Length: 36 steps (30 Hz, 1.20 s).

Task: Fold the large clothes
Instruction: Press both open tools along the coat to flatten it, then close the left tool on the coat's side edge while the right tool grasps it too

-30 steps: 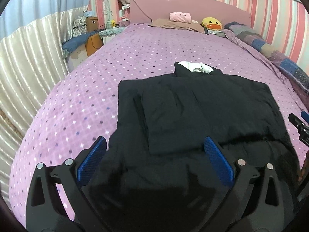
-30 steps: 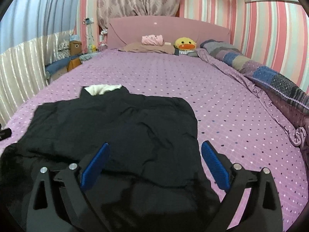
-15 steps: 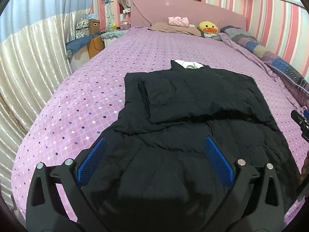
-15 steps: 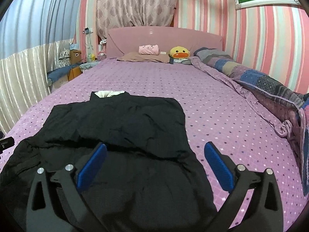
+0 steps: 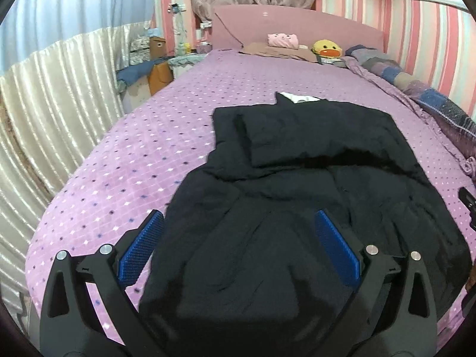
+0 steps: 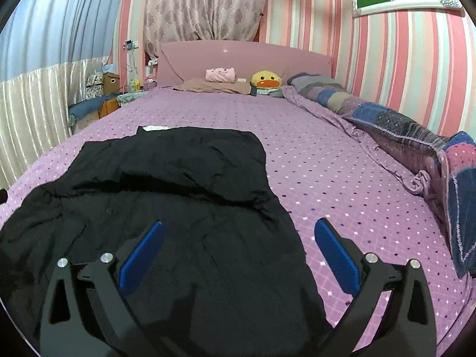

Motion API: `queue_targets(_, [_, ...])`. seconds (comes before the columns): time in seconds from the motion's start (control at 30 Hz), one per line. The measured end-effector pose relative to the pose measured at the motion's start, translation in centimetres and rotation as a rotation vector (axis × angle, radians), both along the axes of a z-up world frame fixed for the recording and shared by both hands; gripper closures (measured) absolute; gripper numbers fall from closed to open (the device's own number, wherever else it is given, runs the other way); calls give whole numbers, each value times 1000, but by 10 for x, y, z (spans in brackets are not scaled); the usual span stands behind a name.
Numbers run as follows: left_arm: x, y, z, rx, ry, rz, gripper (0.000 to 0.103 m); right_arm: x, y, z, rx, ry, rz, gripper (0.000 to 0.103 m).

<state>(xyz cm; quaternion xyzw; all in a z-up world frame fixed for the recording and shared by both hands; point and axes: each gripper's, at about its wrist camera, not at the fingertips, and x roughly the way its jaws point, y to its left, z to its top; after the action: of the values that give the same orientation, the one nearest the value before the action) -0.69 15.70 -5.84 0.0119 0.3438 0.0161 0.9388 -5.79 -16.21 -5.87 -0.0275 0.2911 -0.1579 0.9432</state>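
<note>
left claw (image 5: 238, 238) spread, right claw (image 6: 238, 245) spread

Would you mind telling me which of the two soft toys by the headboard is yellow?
The round duck toy, with its orange beak, is the yellow one. It sits to the right of the pink toy, which lies on the brown pillow.

You had the black coat (image 5: 297, 196) lying flat on the purple bed (image 5: 142, 160), collar end far, white lining showing at the neck, sleeves folded inward across the chest, lower half rumpled.
</note>
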Motion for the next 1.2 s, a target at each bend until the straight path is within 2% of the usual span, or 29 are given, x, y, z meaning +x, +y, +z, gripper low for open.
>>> queue_targets(0.07, [-6,4,-4,28,-7,35,3,-12,-4,-7,36,-3,-6,2])
queue_targets(0.2, [-12,20,-17,-31,32,49,3,-34,-14,-25,107,11,-19,2])
queue_targets(0.43, [-24,28,-34,-12,45,38,3,-73,-20,-40,97,-9,-45,2])
queue_targets(0.7, [-45,38,-49,-6,41,44,3,-97,-20,-50,91,-28,-65,2])
queue_targets(0.8, [-56,53,-55,-33,44,55,3,-106,-21,-56,99,-28,-69,2])
queue_targets(1.0, [-71,83,-71,-134,88,77,7,-117,-21,-59,91,-31,-76,2])
queue_targets(1.07, [-73,83,-70,-126,88,72,9,-118,-22,-57,75,-37,-80,2])
queue_targets(1.13, [-76,82,-71,-86,89,70,9,-122,-23,-55,59,-36,-84,2])
queue_targets(1.2, [-77,87,-78,-103,119,52,9,-126,-27,-54,46,-35,-99,2])
